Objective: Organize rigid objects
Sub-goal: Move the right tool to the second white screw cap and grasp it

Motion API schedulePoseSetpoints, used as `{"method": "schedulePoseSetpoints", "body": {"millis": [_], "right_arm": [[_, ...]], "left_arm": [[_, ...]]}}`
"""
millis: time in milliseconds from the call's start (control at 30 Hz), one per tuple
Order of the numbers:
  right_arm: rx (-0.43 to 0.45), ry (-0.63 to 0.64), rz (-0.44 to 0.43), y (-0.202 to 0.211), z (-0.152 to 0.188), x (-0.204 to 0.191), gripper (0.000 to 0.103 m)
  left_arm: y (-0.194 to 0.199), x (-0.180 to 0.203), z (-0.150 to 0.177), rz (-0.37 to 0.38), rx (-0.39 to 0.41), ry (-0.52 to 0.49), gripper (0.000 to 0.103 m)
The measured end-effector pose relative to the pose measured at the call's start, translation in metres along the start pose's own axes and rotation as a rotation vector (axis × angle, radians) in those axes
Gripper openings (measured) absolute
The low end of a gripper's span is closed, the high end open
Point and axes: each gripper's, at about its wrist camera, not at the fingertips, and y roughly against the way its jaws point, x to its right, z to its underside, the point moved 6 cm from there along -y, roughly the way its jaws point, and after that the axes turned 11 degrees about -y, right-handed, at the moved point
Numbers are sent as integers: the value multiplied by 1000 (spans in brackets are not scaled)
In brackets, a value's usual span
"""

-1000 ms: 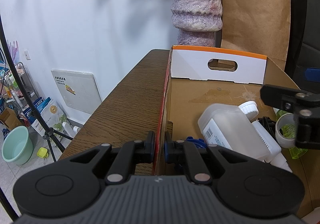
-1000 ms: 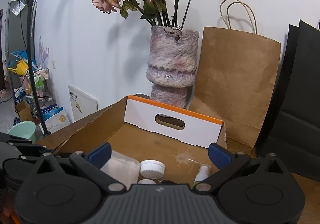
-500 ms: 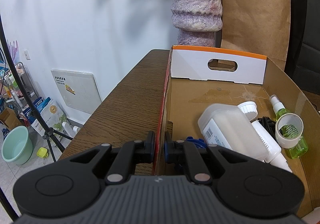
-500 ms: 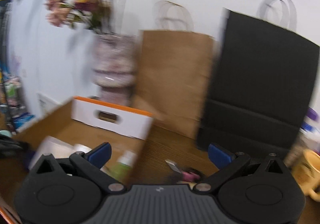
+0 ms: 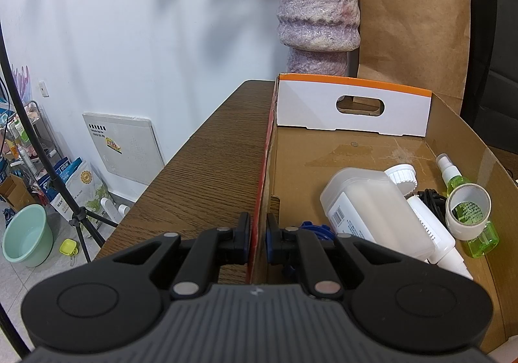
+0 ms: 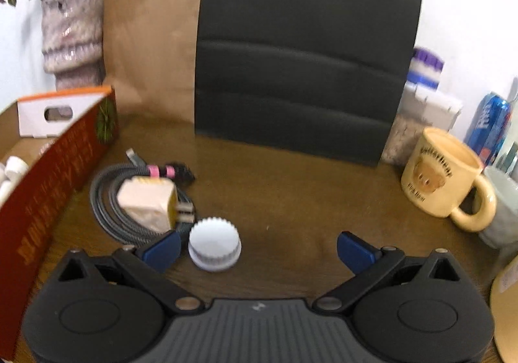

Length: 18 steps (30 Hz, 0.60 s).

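Both grippers differed: your left gripper (image 5: pixel 258 235) clamped the cardboard box (image 5: pixel 263 169) wall, while your right gripper (image 6: pixel 255 249) hung spread wide above the white cap (image 6: pixel 214 244).

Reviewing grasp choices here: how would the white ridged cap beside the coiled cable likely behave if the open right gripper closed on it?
The white ridged cap looks like stiff plastic, so it should not deform. Its serrated rim probably gives the right gripper some bite. It sits flat and squat on the table, so tipping seems unlikely, though on edge it could roll. It looks light and might skid if nudged.
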Motion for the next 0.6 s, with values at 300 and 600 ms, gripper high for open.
{"method": "schedulePoseSetpoints", "body": {"millis": [300, 600], "right_arm": [[-17, -92, -51, -24, 14, 9, 103], [-14, -98, -43, -27, 11, 9, 103]], "left_arm": [[0, 0, 0, 0, 0, 0, 10], [0, 0, 0, 0, 0, 0, 10]]}}
